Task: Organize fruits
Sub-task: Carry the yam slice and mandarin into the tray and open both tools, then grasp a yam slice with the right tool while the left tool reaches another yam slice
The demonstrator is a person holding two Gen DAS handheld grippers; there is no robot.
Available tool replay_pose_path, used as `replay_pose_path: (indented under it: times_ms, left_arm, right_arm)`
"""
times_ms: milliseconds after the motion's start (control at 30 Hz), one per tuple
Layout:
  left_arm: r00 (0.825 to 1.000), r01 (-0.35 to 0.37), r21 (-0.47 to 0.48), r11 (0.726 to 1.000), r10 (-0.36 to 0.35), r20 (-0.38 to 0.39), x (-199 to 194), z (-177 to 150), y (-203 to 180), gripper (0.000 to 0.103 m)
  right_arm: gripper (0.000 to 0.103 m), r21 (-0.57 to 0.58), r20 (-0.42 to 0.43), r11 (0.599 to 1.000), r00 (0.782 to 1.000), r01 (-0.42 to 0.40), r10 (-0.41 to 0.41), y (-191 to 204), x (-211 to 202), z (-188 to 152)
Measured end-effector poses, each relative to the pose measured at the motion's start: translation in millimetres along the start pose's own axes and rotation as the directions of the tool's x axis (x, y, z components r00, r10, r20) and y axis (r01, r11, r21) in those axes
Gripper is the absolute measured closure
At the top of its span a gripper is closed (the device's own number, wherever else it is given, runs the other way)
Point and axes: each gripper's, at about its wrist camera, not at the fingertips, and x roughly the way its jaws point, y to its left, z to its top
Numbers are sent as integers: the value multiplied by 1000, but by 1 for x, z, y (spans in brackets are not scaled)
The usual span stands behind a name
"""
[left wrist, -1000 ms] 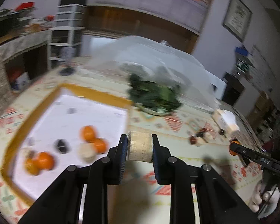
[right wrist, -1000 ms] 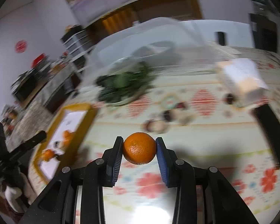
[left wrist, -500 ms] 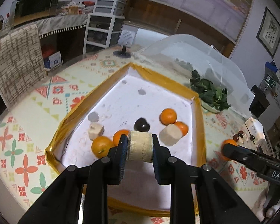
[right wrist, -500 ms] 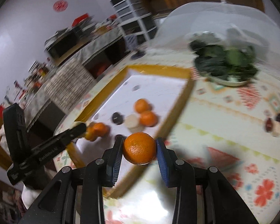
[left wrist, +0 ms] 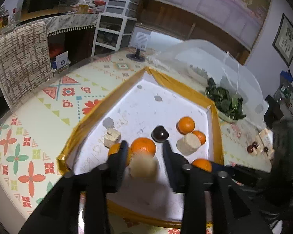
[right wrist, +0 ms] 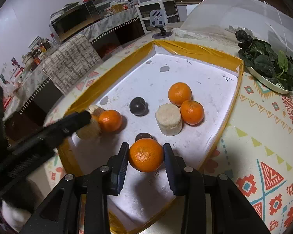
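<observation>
A white tray with a yellow rim (left wrist: 166,81) (right wrist: 195,48) holds several oranges, a dark plum (left wrist: 159,133) (right wrist: 138,106) and a beige cylinder (left wrist: 187,144) (right wrist: 169,119). My left gripper (left wrist: 144,152) is open over the tray's near side; a blurred beige cylinder (left wrist: 143,166) (right wrist: 88,129) is below its jaws, loose. An orange (left wrist: 143,146) (right wrist: 109,120) lies just beyond it. My right gripper (right wrist: 145,156) is shut on an orange (right wrist: 146,155) (left wrist: 202,164) above the tray's near part.
A plate of green leaves (right wrist: 271,66) (left wrist: 224,101) stands right of the tray beside a clear dome cover (right wrist: 234,13). Small dark fruits and beige blocks (left wrist: 257,148) lie on the patterned tablecloth to the right. A woven chair back (left wrist: 21,62) is at the left.
My left gripper has opened and the beige cylinder has dropped out of its jaws toward the tray. My right gripper has carried its orange over the tray.
</observation>
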Motion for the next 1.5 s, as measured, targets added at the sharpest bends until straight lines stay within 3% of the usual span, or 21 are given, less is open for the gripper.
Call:
replay_pose_path:
  times_ms: [133, 200, 467, 667, 1000, 1267, 1500]
  left_arm:
    - [999, 21, -25, 999, -20, 42, -15, 5, 0, 46]
    - [998, 32, -28, 999, -31, 49, -19, 7, -2, 44]
    - [997, 49, 5, 999, -50, 64, -36, 5, -24, 44]
    - [994, 79, 49, 996, -82, 66, -47, -1, -52, 39]
    - [987, 140, 236, 961, -153, 38, -54, -12, -141, 32]
    - [963, 269, 261, 927, -262, -64, -32, -16, -194, 26]
    - [961, 274, 309, 911, -251, -114, -10, -18, -231, 26]
  right_arm:
    - [63, -2, 14, 1000, 1000, 6, -6, 0, -4, -2]
    - [54, -5, 28, 1000, 1000, 8, -8, 1, -8, -2]
    - [53, -3, 81, 1000, 997, -3, 4, 1, -37, -10]
    - [46, 38, 134, 999, 991, 14, -19, -19, -67, -22]
    - [46, 200, 194, 974, 970, 108, -148, -116, -133, -59]
    - [46, 393, 174, 888, 929, 240, -328, -224, -192, -100]
    - [46, 471, 158, 833, 901, 291, -405, -275, -216, -111]
